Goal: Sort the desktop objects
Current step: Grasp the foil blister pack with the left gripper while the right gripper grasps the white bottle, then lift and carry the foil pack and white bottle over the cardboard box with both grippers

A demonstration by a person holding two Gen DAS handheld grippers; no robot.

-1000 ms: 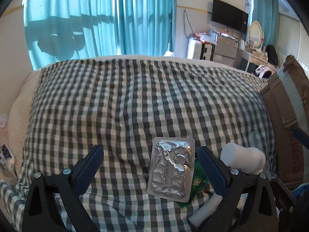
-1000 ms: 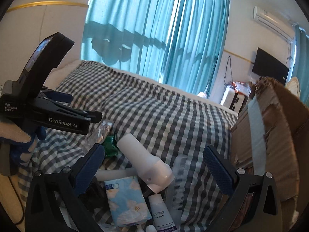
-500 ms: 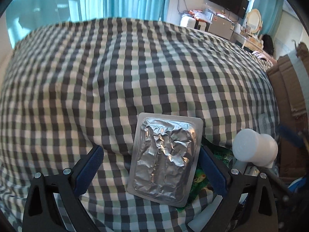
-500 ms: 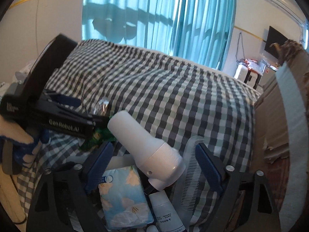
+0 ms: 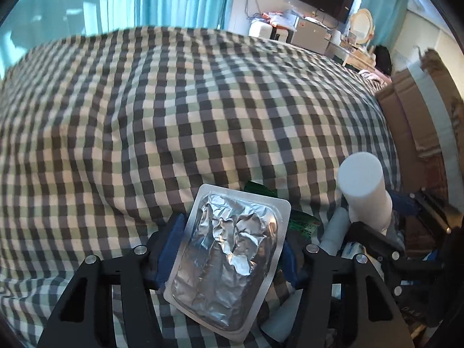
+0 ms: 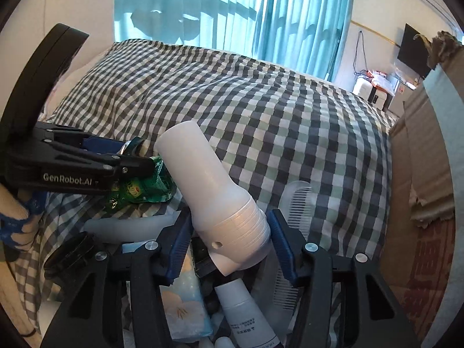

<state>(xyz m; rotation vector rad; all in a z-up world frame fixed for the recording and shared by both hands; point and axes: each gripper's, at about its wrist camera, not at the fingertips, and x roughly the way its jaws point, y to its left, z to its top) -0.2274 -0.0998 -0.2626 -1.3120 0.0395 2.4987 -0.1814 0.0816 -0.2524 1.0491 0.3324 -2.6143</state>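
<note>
My left gripper (image 5: 229,249) is shut on a silver foil blister pack (image 5: 229,261), its blue pads pressing both long edges. The pack tilts up off the checked bedspread (image 5: 174,116). My right gripper (image 6: 229,246) is shut on a white hair dryer (image 6: 214,197), the pads against its ribbed rear body, the barrel pointing up and away. The dryer's barrel also shows in the left wrist view (image 5: 362,182). The left gripper shows in the right wrist view (image 6: 75,162), at the left above a green packet (image 6: 142,185).
A cardboard box (image 6: 420,188) stands at the right. A clear comb (image 6: 298,206), a floral tissue pack (image 6: 185,304), a white tube (image 6: 246,313) and a black lid (image 6: 72,252) lie under my right gripper. The green packet (image 5: 301,220) lies behind the blister pack.
Both grippers have closed: the left on the blister pack, the right on the hair dryer. Both views moved closer to the objects.
</note>
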